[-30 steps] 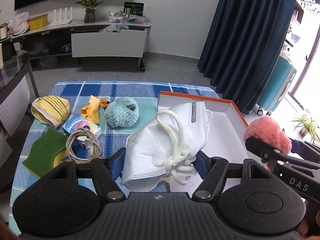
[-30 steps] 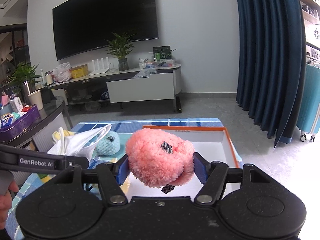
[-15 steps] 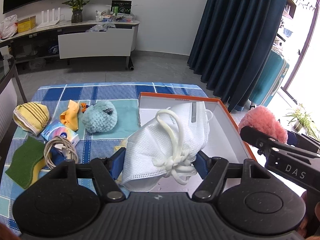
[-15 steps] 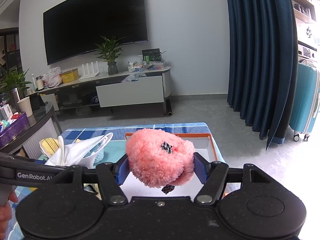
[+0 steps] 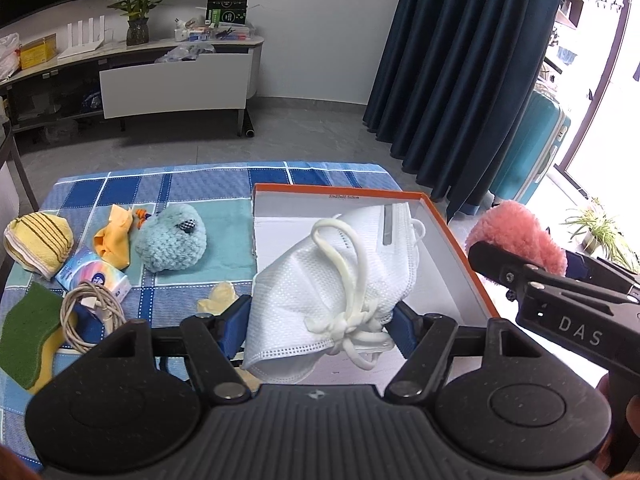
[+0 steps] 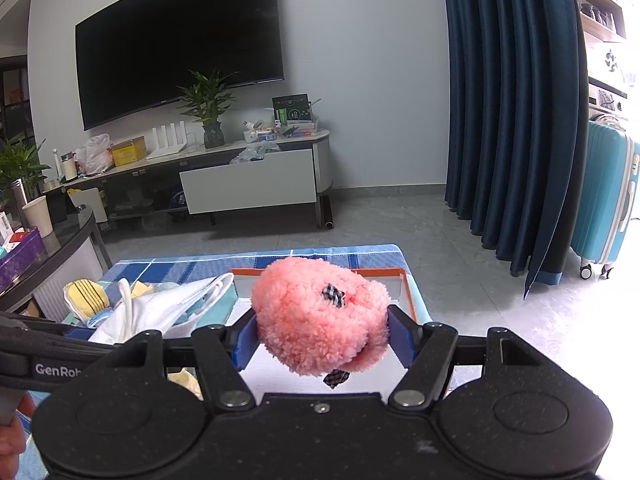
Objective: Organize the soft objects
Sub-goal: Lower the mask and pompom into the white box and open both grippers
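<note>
Table [image 5: 340, 174]: box [image 5: 452, 240] on right half. Left of box: plush [image 5: 170, 242], then cloth [image 5: 114, 242], cap [image 5: 36, 242] at far left. Nearer: tissue pack [image 5: 92, 276], cable [image 5: 90, 312], sponge [image 5: 24, 336]. Mask [image 5: 332, 288] above box, pompom [image 5: 516, 240] to its right. Behind table: cabinet [image 5: 176, 88].

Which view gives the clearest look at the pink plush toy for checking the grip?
The right wrist view. There the pink plush toy fills the centre, pinched between the right tongs' blue pads, checkered patches visible. The left wrist view shows only part of it at the right edge, behind the right tongs' black frame.
</note>
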Demonstrator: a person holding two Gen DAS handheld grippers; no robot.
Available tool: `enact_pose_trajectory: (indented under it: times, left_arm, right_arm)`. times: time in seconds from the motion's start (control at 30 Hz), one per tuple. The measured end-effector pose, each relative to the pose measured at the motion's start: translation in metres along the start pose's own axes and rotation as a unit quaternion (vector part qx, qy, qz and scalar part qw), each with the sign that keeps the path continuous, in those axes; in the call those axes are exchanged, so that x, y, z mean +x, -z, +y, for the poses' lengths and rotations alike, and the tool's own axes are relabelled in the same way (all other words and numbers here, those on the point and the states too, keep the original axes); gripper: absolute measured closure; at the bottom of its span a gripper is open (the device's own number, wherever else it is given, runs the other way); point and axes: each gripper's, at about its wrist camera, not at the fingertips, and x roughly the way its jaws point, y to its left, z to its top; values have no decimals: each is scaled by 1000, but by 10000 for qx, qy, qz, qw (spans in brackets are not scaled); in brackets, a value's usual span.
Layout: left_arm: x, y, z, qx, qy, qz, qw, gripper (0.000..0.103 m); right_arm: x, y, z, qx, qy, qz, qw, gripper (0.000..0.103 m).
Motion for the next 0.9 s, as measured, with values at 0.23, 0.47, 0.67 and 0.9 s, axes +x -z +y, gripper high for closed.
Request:
enact_pose_trajectory:
  times: [0.23, 0.47, 0.67, 0.9]
  left_arm:
    - [9, -1, -6, 42, 44, 69, 10000, 31]
    - [16, -1, -12, 54, 73, 133, 9999, 31]
    - [24, -3, -15, 34, 91, 199, 9998, 31]
    - [32, -4, -18, 27, 111, 240, 9996, 31]
  right_arm:
    - [7, -1, 1, 33, 53, 61, 10000, 23]
    - [16, -3, -3, 113, 90, 155, 9998, 23]
    - [28, -6, -8, 168, 115, 241, 9995, 23]
    - [39, -10, -15, 250, 119, 330, 9991, 23]
